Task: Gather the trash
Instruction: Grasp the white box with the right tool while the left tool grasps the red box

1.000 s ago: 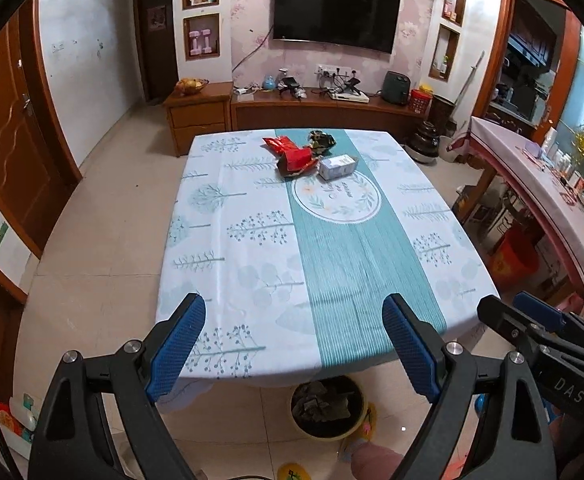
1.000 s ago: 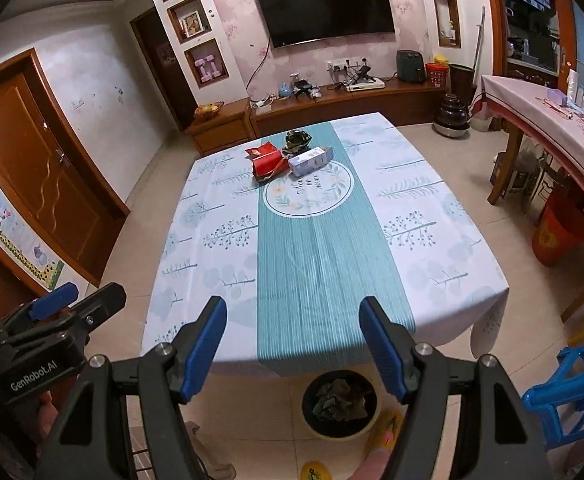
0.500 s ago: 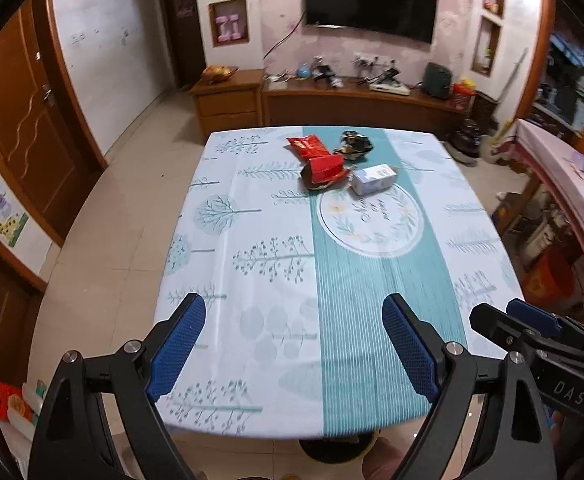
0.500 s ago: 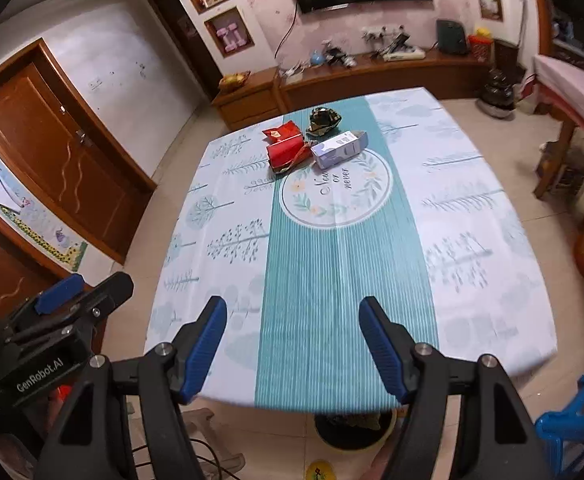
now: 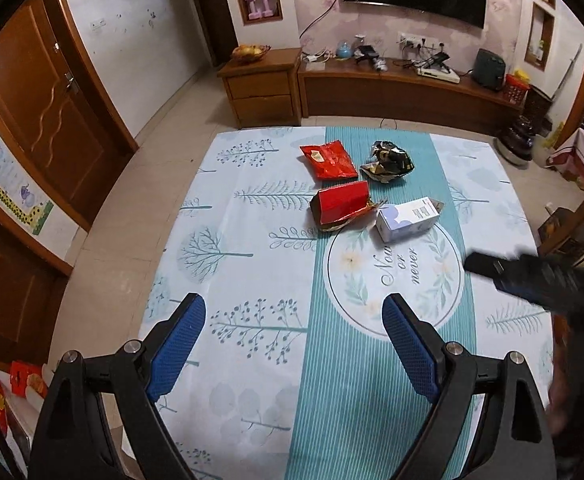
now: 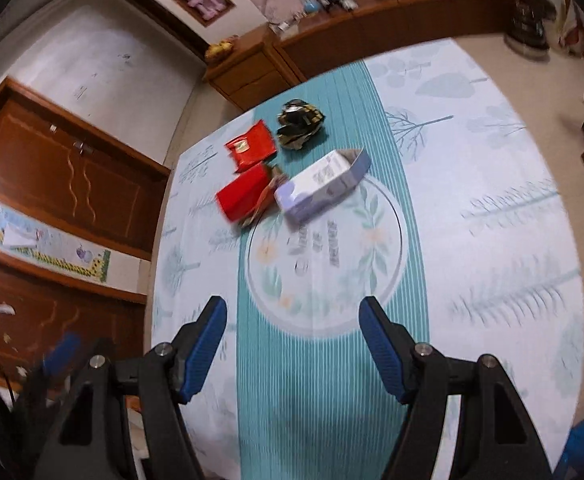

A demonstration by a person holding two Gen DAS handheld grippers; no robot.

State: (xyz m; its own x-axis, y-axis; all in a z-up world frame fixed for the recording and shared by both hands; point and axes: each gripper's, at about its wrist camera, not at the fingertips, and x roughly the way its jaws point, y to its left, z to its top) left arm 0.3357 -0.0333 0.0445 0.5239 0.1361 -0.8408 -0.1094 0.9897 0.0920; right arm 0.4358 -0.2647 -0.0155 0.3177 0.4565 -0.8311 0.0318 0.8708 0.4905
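Trash sits at the far middle of the table (image 5: 251, 360) in the left wrist view: flat red packet (image 5: 327, 159), dark crumpled wrapper (image 5: 388, 161), red carton (image 5: 342, 205) touching the white box (image 5: 407, 219). Left gripper (image 5: 294, 344) hangs spread and empty.

Right wrist view is blurred; right gripper (image 6: 293, 344) also spread, empty. Grabbing the box could likely drag the carton touching it. No bin shows.

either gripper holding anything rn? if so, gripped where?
Nothing held. The left gripper and right gripper are both open with empty jaws above the tablecloth. The red packets, crumpled wrapper and white box lie untouched ahead.
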